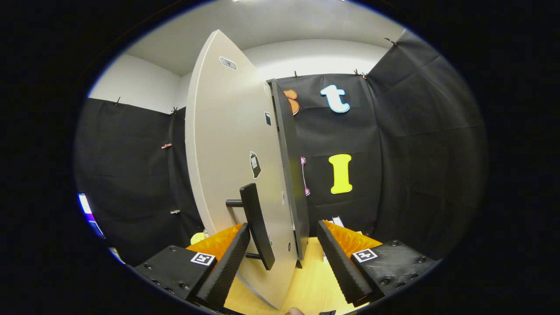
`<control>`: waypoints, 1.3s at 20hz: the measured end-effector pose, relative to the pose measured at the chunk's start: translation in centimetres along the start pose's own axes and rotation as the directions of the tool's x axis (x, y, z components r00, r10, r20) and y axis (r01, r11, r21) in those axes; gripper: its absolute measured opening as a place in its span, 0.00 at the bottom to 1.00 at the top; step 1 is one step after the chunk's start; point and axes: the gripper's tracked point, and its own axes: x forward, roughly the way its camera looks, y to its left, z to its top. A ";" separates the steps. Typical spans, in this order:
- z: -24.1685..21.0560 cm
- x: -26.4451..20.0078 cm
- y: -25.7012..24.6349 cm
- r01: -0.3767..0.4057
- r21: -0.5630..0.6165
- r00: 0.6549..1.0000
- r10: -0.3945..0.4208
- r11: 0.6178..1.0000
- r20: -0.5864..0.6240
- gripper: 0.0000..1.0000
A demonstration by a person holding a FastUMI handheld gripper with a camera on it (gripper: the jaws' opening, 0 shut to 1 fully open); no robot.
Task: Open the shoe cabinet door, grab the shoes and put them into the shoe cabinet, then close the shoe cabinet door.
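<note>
Gripper [283,258] fingers spread wide, holding nothing; left finger [227,267] sits just beside the dark bar handle [257,225], contact not certain. Handle stands upright between the fingers, nearer the left one, fixed on two short posts to the pale shoe cabinet door [232,153]. Door swung open, edge-on toward the camera, its dark far edge [288,175] to the right. Wooden bench [306,280] shows below. Open room lies right of the door edge, up to the black cloth wall [415,153].
</note>
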 end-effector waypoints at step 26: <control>-3.0 8.5 15.5 0.003 -0.047 1.000 -0.003 0.999 0.011 0.98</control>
